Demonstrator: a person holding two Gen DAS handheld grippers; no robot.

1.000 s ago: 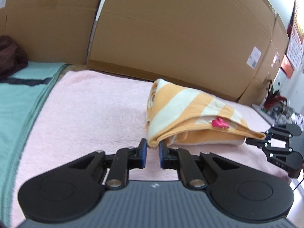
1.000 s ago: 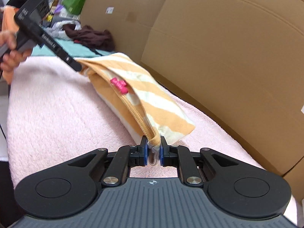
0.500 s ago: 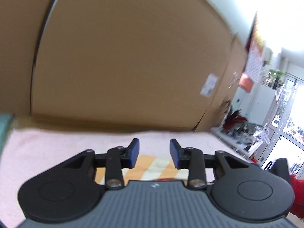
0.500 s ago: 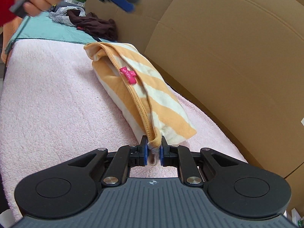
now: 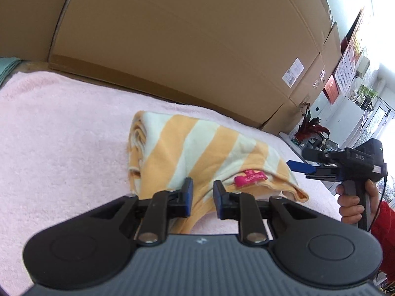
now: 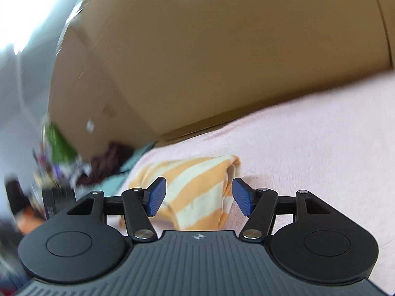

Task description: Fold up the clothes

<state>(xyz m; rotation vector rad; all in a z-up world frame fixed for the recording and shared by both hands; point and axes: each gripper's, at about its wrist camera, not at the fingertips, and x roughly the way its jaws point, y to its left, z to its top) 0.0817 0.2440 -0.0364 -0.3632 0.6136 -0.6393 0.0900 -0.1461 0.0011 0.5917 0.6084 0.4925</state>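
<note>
In the left wrist view, the left gripper sits nearest, its jaws narrow and closing, with nothing pinched between them; the pads hang just above the near edge of the folded garment. That garment, striped orange and cream, lies flat on the pink blanket that covers the counter, folded into a compact packet with its layered edges showing on the left side. A small pink tag is stitched near its right front corner. To the right of the garment, just beside its corner but apart from it, the right gripper points in sideways, held by a hand with a red sleeve behind it (1 blue pad shows clearly at its tip). Farther back, large cardboard boxes stand along the far edge of the blanket, and a strip of teal cloth shows at the far left.

The right wrist view is tilted and blurred. There the right gripper has its jaws wide and opening, and the end of the garment lies beyond the 2 pads, touched by neither. The pink blanket stretches past it. Beyond lie a dark heap of clothes and something green, too smeared to name, and the cardboard boxes rise behind.
</note>
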